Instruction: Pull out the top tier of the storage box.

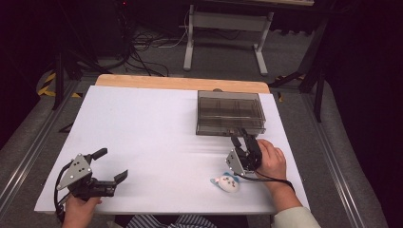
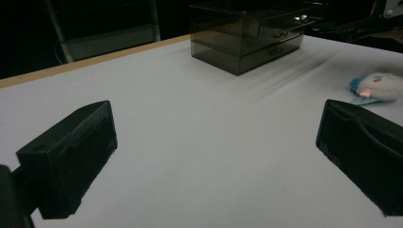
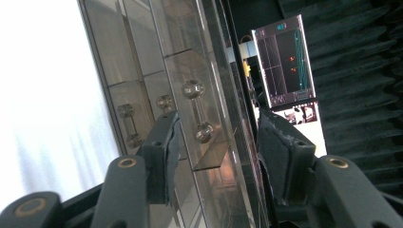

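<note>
The right tongs [image 1: 239, 138] stand half spread at the front of the smoky drawer box [image 1: 231, 112] at the desk's [image 1: 142, 142] far right, pads either side of a drawer knob [image 3: 204, 131] without pressing. Closing off-centre could slip off the knob or shove the box back. The left tongs [image 1: 111, 165] hang spread and empty.

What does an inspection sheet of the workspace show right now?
Surface: white table, wooden far edge.
Job's things: smoky drawer box, drawers closed; plush toy near front edge.
Clutter: nothing seen.
Grippers: right gripper open at the box front, knobs just ahead of its jaws; left gripper open, holding nothing.
Cables: one trails from each gripper; a tangle lies on the floor beyond.
Surroundings: dark room, white table frame behind.
</note>
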Tool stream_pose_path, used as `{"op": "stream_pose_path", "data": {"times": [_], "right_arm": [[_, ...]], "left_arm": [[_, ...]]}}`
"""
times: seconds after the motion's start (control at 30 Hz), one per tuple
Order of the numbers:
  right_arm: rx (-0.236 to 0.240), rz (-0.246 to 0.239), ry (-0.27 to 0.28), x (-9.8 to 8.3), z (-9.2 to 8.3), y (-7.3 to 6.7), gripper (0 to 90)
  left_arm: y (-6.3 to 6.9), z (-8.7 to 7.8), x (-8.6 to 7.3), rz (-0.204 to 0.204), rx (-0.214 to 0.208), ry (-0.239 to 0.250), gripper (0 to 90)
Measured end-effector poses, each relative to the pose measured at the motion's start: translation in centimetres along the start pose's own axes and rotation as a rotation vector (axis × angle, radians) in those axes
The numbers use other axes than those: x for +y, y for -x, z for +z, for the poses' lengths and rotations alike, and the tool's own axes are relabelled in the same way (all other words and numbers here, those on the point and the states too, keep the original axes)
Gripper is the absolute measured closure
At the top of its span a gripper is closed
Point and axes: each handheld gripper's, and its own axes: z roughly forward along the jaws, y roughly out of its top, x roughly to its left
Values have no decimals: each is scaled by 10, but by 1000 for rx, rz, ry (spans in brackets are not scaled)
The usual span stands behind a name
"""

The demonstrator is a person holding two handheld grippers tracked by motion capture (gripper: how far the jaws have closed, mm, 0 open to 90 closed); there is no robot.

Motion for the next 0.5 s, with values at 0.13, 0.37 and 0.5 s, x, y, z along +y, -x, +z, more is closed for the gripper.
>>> {"op": "stream_pose_path", "data": {"times": [0.13,0.37,0.5], "right_arm": [[7,22,17,0,-2,3,458],[46,84,45,-1,-6,8,399],[91,151,75,-3,-9,11,359]], "left_arm": [[0,0,0,1,-1,-1,8],[0,0,0,1,0,0,8],[0,0,0,-1,-1,2,8]]}}
